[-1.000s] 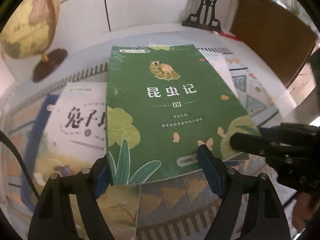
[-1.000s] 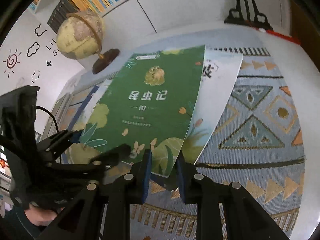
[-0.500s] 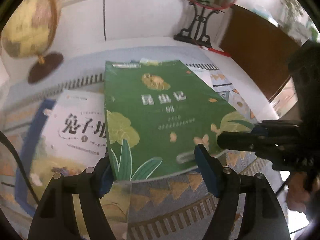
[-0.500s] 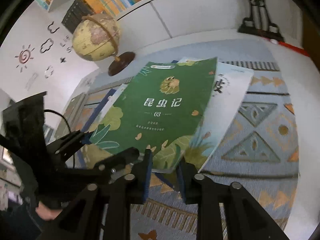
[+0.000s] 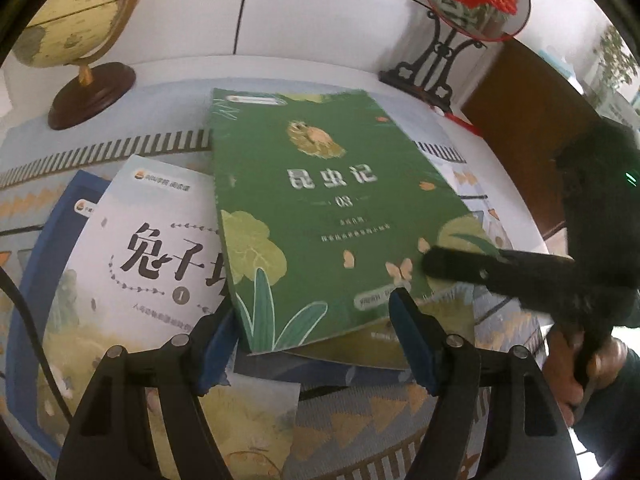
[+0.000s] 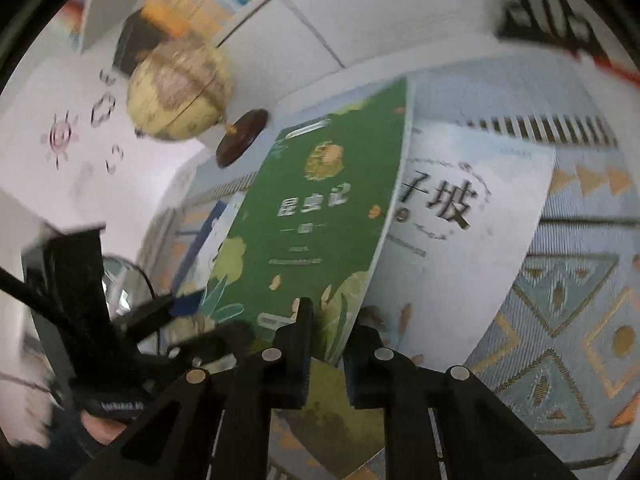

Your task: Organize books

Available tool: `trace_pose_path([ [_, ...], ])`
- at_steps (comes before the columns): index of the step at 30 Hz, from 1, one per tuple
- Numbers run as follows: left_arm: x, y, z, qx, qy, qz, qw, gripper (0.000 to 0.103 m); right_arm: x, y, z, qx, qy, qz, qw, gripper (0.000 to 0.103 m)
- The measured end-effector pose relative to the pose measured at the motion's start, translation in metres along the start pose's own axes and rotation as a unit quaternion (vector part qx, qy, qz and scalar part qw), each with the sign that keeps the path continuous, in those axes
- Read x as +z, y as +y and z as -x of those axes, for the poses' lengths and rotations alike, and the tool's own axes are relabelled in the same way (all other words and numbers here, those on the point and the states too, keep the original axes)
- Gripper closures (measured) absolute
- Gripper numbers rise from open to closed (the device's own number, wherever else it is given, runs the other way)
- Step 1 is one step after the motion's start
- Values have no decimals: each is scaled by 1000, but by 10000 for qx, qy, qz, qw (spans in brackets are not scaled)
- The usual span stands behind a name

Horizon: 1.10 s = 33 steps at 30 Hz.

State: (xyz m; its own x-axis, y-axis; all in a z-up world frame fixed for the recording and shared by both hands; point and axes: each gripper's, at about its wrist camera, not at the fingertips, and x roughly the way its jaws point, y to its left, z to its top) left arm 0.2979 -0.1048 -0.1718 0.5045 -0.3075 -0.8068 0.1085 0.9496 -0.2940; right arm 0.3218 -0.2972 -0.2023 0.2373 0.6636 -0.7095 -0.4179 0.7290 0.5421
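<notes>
Green book [image 5: 320,216]: I see it lifted at near corner, tilted over white book [image 5: 132,264] and second white book [image 6: 460,240] on patterned desk [image 6: 560,320]. My right gripper [image 6: 326,344]: fingers narrowly apart, clamped on green book's near corner. My left gripper [image 5: 316,344]: fingers spread wide, straddling book's near edge, gripping nothing. Globe [image 5: 76,12] at rear left; fan stand [image 5: 432,68] at rear right.

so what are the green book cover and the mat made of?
Green book: paper cover with a smooth finish, probably laminated; it looks thin, with printed art. Mat: apparently woven fabric; ribbed weave texture shows through its triangle pattern.
</notes>
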Motion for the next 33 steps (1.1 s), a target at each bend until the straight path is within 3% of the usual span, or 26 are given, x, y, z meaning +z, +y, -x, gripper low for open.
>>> trace_pose_path([
  [4,-9,0,12,-355,20,254,9990,33,-11,22,18,-161,-10,430,9989,90],
  [8,-38,-12,30,-467,74,299,9984,33,-30,31,43,-21,137,479,9988,90],
  [14,-93,-24,25,-755,537,561,9941,33,-82,24,68,374,558,-247,9974,90],
  [17,-95,-27,26,-762,355,653,9943,33,-95,14,62,449,712,-630,9945,91],
  [20,-89,-29,31,-907,212,698,9932,33,-98,20,63,238,738,-433,9961,90],
  [26,-81,-53,55,-685,-46,183,9975,33,-92,44,87,-44,509,278,9983,91],
  [33,-78,-49,100,-454,-366,103,9982,33,-91,96,104,-291,209,1445,9888,90],
])
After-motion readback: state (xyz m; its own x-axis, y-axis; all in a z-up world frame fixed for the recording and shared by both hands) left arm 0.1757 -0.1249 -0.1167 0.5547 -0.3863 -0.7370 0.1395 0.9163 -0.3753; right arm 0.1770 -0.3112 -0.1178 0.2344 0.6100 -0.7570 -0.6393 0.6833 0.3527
